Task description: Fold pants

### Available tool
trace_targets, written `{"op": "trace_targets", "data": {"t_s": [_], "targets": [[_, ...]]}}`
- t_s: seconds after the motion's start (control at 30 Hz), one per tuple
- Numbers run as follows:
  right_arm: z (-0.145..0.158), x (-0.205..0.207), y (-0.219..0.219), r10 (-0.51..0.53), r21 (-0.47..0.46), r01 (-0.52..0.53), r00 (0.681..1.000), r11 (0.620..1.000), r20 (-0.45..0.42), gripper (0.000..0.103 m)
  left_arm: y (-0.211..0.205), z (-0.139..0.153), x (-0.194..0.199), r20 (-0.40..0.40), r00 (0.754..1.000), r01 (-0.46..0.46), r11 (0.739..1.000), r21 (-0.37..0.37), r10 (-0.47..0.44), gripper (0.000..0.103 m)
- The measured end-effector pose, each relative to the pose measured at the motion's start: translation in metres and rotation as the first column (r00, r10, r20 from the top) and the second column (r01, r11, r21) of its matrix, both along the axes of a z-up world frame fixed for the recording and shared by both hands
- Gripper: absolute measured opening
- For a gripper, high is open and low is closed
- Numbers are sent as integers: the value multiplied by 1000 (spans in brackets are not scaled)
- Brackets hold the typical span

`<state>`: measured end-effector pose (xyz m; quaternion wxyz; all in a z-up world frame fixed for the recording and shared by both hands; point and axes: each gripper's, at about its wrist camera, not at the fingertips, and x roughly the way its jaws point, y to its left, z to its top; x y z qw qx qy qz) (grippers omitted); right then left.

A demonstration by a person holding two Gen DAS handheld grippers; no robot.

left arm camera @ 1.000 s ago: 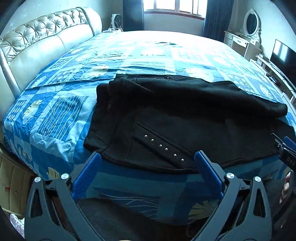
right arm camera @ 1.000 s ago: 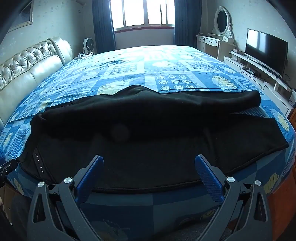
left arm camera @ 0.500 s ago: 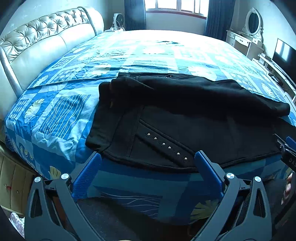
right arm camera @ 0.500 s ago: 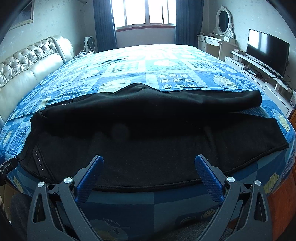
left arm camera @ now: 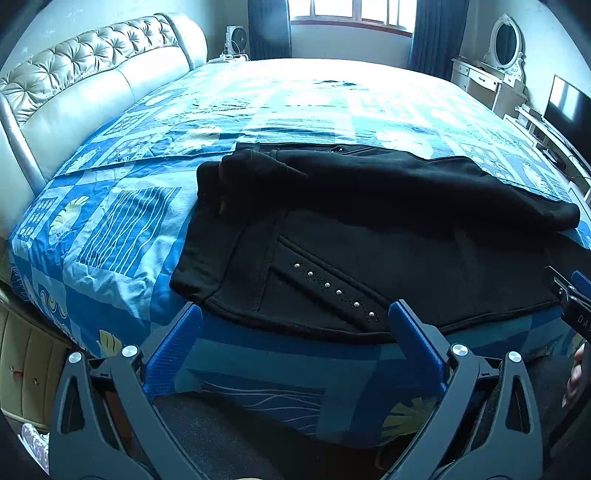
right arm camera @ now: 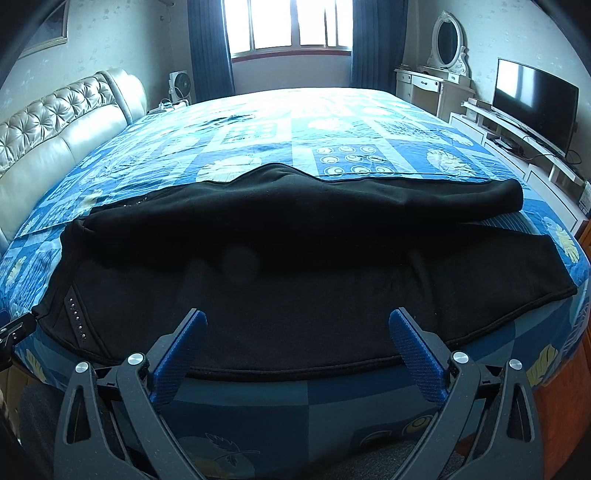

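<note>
Black pants (left arm camera: 369,229) (right arm camera: 295,266) lie sideways along the near edge of the bed, waistband to the left, hems to the right. The far leg is bunched over the near one. A row of silver studs (left arm camera: 332,290) runs along the near pocket. My left gripper (left arm camera: 295,317) hovers open just short of the waist end's near hem, holding nothing. Over the near hem of the leg, toward its middle, my right gripper (right arm camera: 295,325) is open with empty fingers.
The bed wears a blue patterned quilt (left arm camera: 122,236) (right arm camera: 332,133) and has a tufted cream headboard (left arm camera: 74,88) on the left. A white dresser with mirror (right arm camera: 439,85) and a TV (right arm camera: 532,92) on a low stand line the right wall. A window (right arm camera: 291,26) is behind.
Both grippers have drawn back and risen slightly from the bed, so the pants sit a little lower and farther in view. The pants have not moved. Both jaws stay open.
</note>
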<state>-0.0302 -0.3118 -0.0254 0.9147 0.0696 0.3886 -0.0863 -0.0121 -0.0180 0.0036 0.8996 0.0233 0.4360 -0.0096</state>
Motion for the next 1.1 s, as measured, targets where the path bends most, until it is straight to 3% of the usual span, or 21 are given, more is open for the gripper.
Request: {"op": "trace_targets", "data": {"t_s": [1.1], "targets": [[-2, -1, 5, 9, -1, -9, 1000, 1000, -6, 99, -3, -1, -1, 0, 1000, 1, 1000, 3, -1, 101]]}}
